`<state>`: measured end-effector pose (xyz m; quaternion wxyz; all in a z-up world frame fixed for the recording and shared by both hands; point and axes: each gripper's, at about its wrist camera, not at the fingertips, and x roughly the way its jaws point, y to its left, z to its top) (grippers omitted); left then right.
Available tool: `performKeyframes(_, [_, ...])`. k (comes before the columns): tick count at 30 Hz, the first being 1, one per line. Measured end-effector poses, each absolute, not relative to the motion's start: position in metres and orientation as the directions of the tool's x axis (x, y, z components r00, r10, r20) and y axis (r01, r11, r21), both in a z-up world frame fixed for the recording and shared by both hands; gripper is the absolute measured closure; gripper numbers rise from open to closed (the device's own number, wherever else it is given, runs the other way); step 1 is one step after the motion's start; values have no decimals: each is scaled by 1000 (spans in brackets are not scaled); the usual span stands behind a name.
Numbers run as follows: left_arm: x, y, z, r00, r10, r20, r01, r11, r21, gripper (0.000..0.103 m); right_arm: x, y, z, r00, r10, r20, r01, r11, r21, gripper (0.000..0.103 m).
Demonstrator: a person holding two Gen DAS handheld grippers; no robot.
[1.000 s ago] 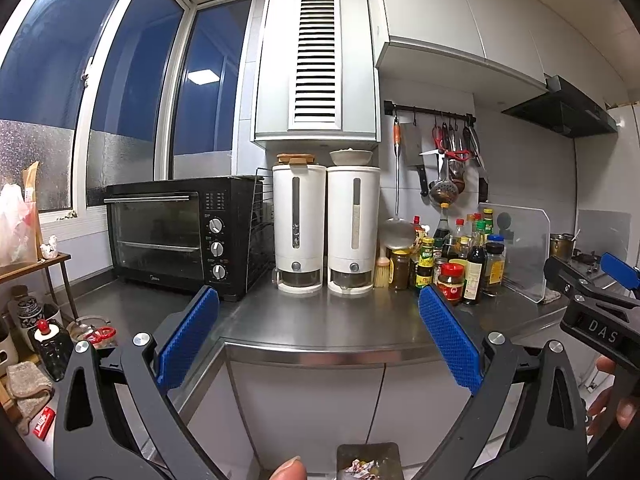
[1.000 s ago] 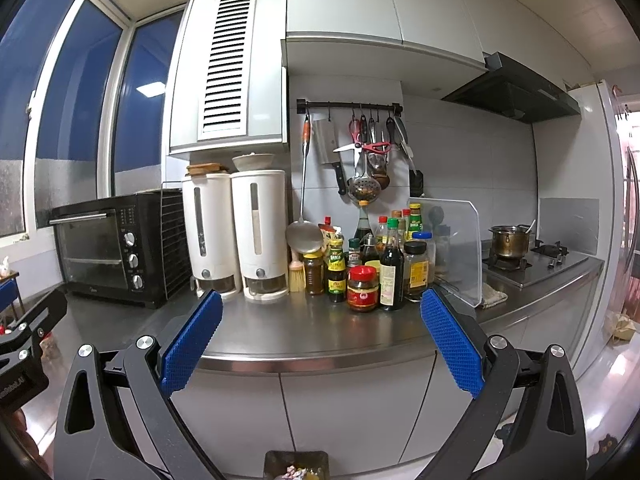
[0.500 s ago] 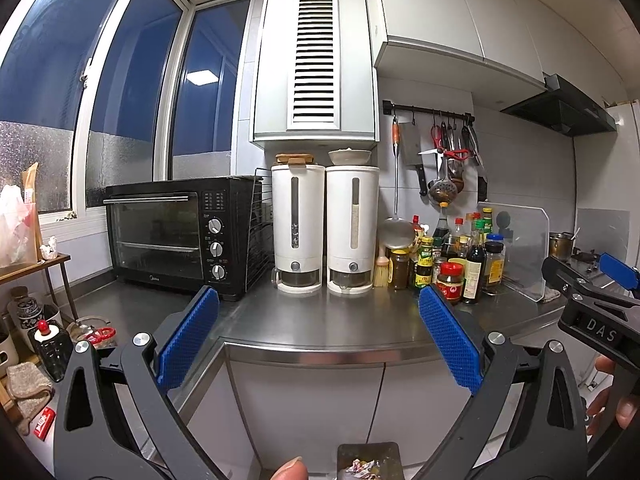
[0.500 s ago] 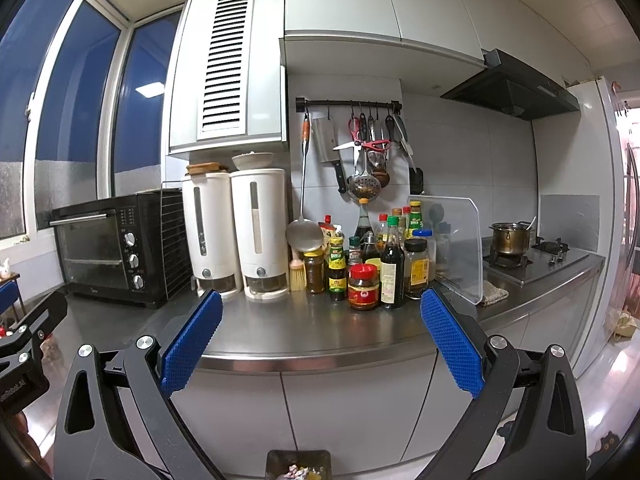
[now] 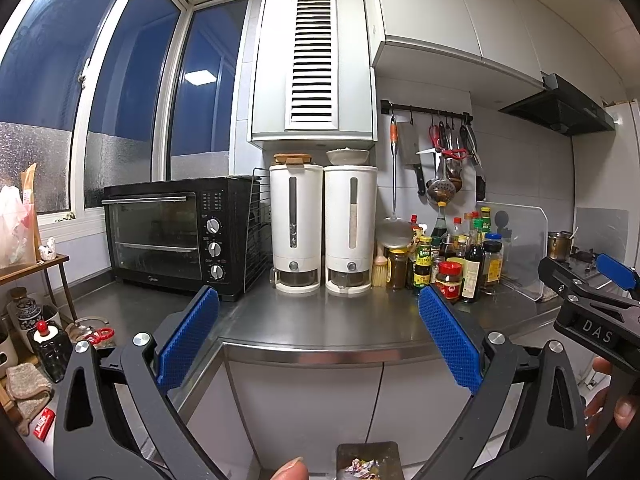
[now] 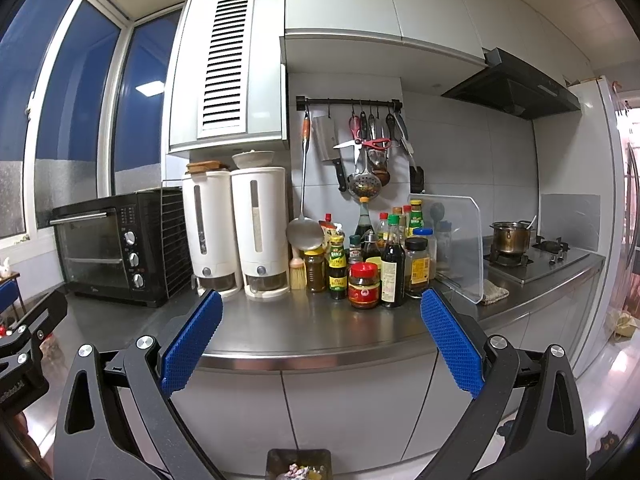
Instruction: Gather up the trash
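Left wrist view, left gripper (image 5: 320, 340) hanging wide open and empty above the counter (image 5: 320, 332), right gripper (image 6: 320, 340) likewise gaping, holding nothing, trash (image 5: 362, 465) lying in a bin (image 5: 368, 450) below on the floor.

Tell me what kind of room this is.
A home kitchen, most likely: a steel counter with a toaster oven, sauce bottles, and a pot on a gas stove under a range hood.

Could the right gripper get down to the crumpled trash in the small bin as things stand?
Probably yes: the right gripper is open and empty, and the bin sits on the floor right below it, open-topped, nothing between.
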<state>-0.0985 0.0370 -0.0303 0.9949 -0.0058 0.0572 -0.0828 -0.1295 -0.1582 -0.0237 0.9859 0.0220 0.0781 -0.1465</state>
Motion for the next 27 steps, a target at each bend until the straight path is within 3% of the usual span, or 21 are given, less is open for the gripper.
performKeyframes(27, [-93,44,-33,979,-176,-102,176,984,-4,8,-128,-166,-21,945,-277,-175,284,959,17,3])
